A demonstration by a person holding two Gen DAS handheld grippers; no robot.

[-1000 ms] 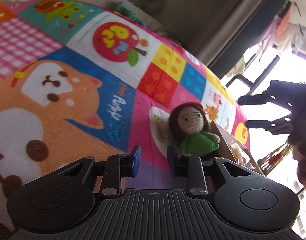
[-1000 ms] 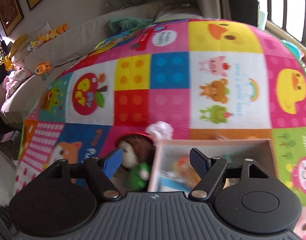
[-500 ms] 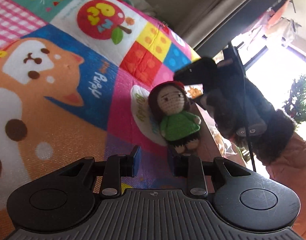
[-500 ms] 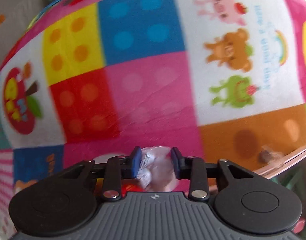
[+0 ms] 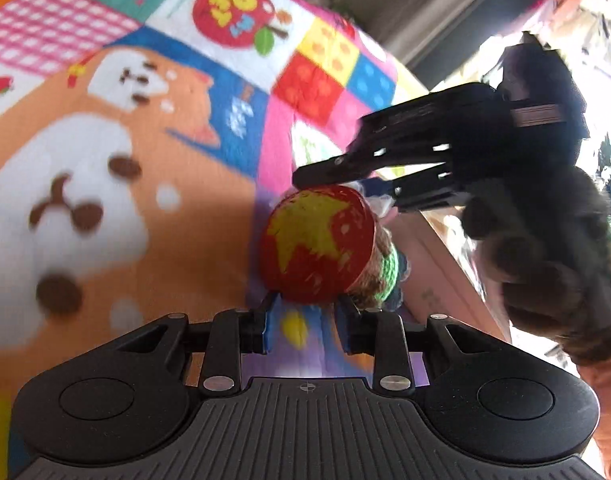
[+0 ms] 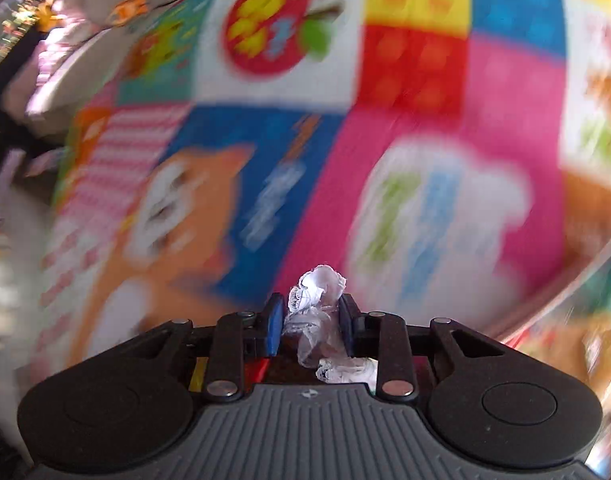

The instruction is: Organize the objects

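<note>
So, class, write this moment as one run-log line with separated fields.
right gripper: shut on white lace | left gripper: empty, at crochet doll | box: beside doll | surface: play mat

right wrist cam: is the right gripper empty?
No, the right gripper has its pads closed on a bit of white lace trim that pokes out between them.

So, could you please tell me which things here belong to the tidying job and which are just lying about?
In the job:
- crocheted doll
- lace tuft, clamped in right tongs
- cardboard box
- left tongs

Lying about:
- play mat
- stuffed toys
</note>
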